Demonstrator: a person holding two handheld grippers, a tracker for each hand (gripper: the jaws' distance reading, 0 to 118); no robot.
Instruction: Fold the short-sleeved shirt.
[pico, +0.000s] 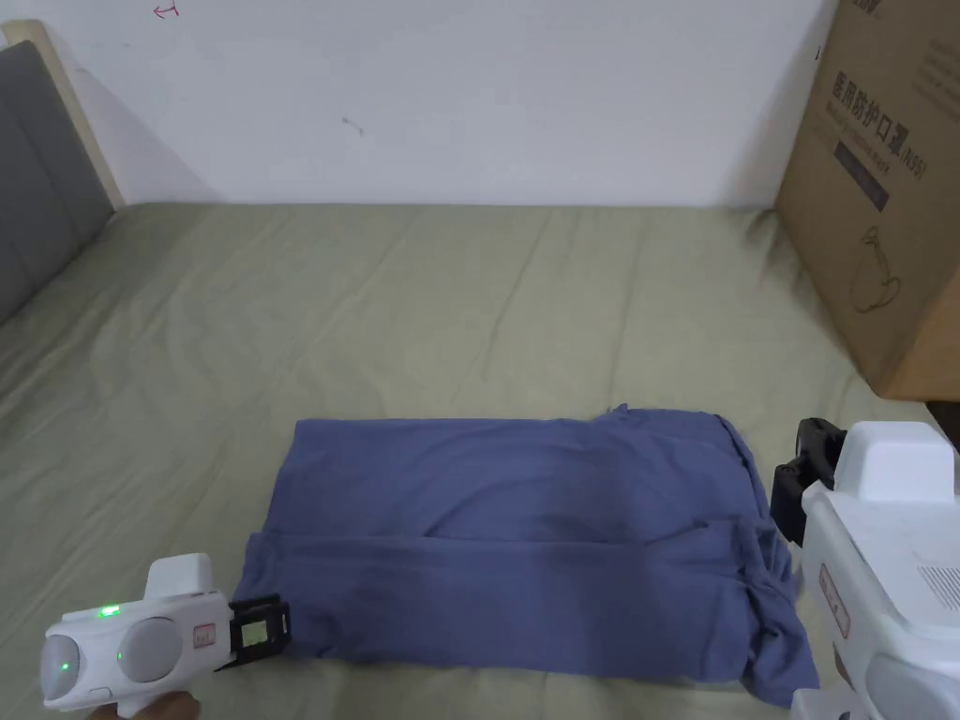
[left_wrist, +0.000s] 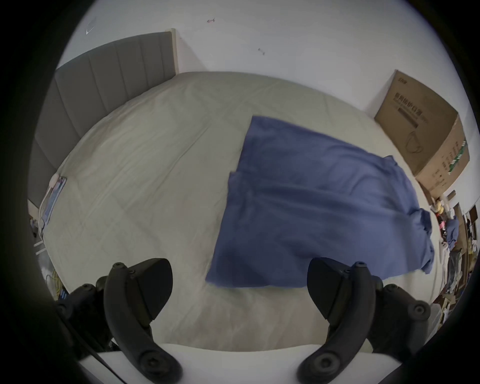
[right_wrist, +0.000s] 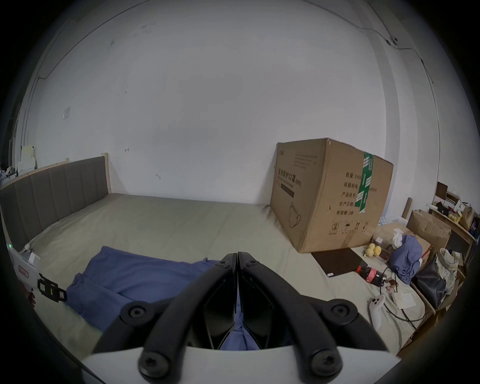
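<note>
Right gripper (right_wrist: 237, 256), jaws pressed together, sits by the blue folded cotton shirt's (pico: 525, 544) bunched right end; left gripper (left_wrist: 239, 288), spread, at its left; I read shirt's long axis left-right.

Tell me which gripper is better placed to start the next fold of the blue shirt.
Probably the left. The left gripper is open, jaws spread right at the near left corner of the blue shirt. The right gripper is shut, beside the bunched right end, and would have to open first.

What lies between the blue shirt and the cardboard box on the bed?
Only bare olive bedsheet lies between the blue shirt and the cardboard box, as the head view shows.
</note>
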